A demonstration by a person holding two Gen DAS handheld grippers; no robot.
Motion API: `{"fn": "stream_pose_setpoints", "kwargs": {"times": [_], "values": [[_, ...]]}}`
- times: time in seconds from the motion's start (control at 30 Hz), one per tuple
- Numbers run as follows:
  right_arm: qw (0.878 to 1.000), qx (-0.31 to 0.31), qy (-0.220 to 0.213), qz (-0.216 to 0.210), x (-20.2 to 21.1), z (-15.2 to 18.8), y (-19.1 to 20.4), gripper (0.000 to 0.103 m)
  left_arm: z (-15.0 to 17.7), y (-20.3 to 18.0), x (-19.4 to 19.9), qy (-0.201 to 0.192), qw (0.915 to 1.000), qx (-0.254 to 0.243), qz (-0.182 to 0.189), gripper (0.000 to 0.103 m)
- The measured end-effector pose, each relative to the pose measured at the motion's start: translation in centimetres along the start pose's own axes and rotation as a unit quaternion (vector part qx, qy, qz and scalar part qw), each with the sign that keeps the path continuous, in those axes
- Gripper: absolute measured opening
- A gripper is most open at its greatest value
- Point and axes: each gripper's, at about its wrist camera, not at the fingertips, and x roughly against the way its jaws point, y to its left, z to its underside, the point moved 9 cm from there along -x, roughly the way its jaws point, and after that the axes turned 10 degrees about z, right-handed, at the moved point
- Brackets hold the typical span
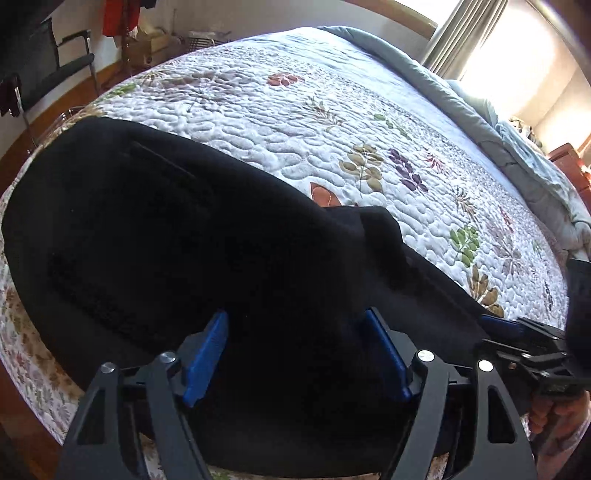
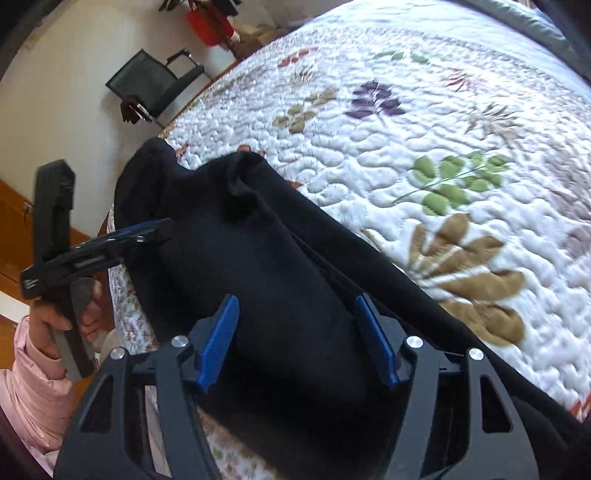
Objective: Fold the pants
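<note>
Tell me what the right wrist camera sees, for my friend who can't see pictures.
Black pants lie on a white quilt printed with leaves, and the open right tongs with blue fingers hover just above them. The left tongs, held by a hand in a pink sleeve, reach in from the left.

A white quilt (image 1: 295,122) printed with coloured leaves covers the bed. A black chair (image 2: 155,83) stands by the wall at upper left, with something red (image 2: 207,22) beyond it. Curtains (image 1: 454,33) hang at the bright window, upper right.
</note>
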Motion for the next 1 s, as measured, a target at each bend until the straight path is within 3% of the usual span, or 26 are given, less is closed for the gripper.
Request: {"fn": "stream_pose_setpoints", "kwargs": {"times": [0.07, 0.2, 0.23, 0.3, 0.4, 0.53, 0.63, 0.7, 0.77, 0.9, 1.0], "values": [[1.000, 0.003, 0.007, -0.005, -0.9, -0.3, 0.0, 0.057, -0.1, 0.3, 0.0, -0.004, 1.0000, 0.007, 0.004, 0.076], [0.999, 0.027, 0.013, 0.012, -1.6, -0.7, -0.2, 0.008, -0.1, 0.5, 0.1, -0.007, 0.9998, 0.013, 0.009, 0.076], [1.000, 0.023, 0.009, 0.008, -1.4, -1.1, -0.4, 0.005, -0.1, 0.5, 0.1, -0.009, 0.9998, 0.015, 0.010, 0.076], [1.000, 0.009, -0.022, 0.007, -0.3, -2.2, -1.0, 0.004, -0.3, 0.5, 0.4, -0.021, 0.9995, 0.022, 0.007, 0.076], [0.997, -0.006, -0.077, 0.012, 1.6, -4.4, -1.3, 0.003, -0.5, 0.8, 0.9, -0.059, 0.9976, 0.019, -0.031, 0.082], [0.999, -0.009, -0.022, 0.040, -2.0, -3.3, -2.1, 0.006, 0.0, 0.9, -0.4, -0.051, 0.9958, -0.022, -0.072, 0.087], [0.998, -0.048, -0.034, 0.012, -2.0, -2.6, -2.8, 0.010, 0.1, 0.4, -0.8, -0.042, 0.9936, -0.048, -0.094, 0.088], [0.995, -0.072, -0.063, 0.006, 0.3, -2.0, -3.7, 0.025, 0.3, -0.5, -0.5, -0.041, 0.9948, -0.045, -0.082, 0.088], [0.992, -0.085, -0.096, 0.018, 3.2, -0.6, -5.3, 0.026, 0.7, -2.0, -0.5, -0.038, 0.9966, -0.049, -0.055, 0.088], [0.980, -0.141, -0.129, 0.062, 8.9, 4.9, -10.8, 0.026, 3.0, -7.4, -2.2, -0.007, 0.9937, -0.111, -0.014, 0.088], [0.962, -0.195, -0.141, 0.127, 13.2, 10.2, -16.7, 0.027, 5.0, -11.1, -3.9, 0.016, 0.9882, -0.152, 0.007, 0.088]]}}
